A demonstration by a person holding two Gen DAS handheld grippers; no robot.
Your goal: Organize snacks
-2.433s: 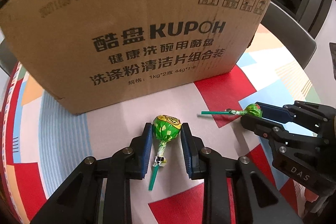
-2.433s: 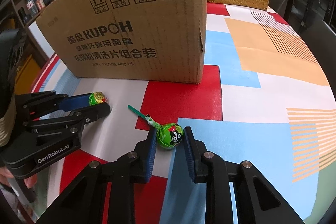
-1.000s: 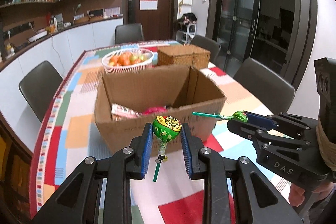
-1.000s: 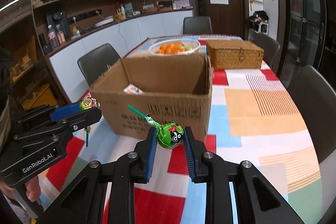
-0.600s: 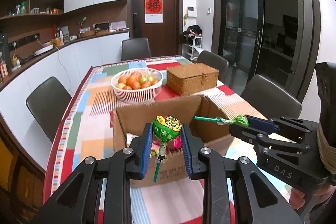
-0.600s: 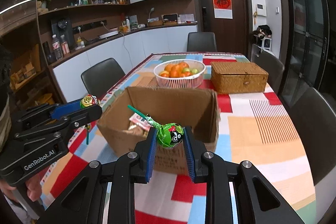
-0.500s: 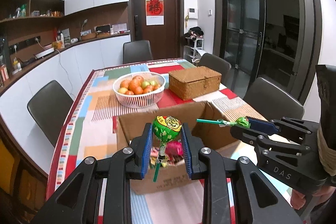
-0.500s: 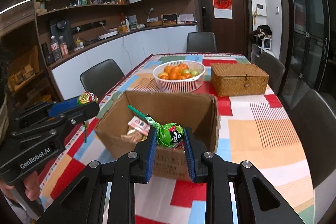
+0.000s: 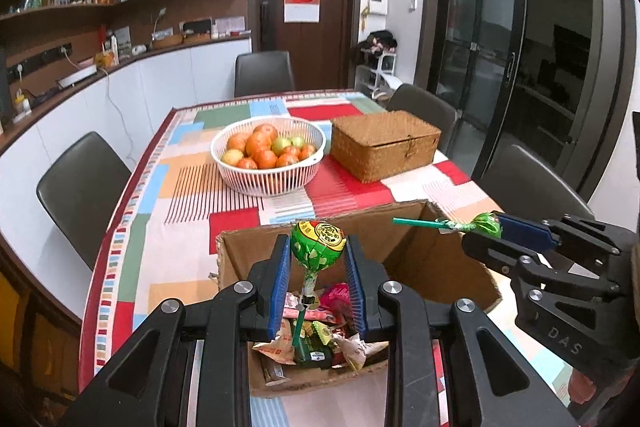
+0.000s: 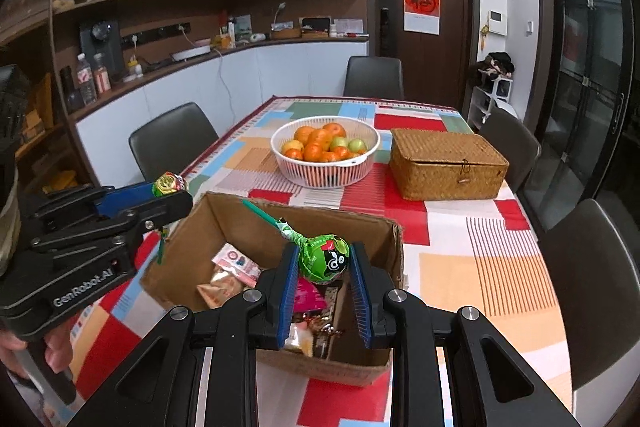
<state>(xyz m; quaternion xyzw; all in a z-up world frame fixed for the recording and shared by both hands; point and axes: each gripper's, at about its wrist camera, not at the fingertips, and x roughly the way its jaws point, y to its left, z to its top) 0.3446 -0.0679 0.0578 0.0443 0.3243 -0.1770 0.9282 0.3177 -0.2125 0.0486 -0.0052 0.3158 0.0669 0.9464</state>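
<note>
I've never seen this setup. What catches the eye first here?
Two green lollipops, one clamped in each hand-held gripper: left and right, above an open cardboard box of snacks. Behind it on the patchwork tablecloth sit a white fruit basket and a wicker box.

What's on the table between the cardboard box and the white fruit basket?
Nothing: in both wrist views only bare patterned tablecloth lies between the cardboard box and the fruit basket.
</note>
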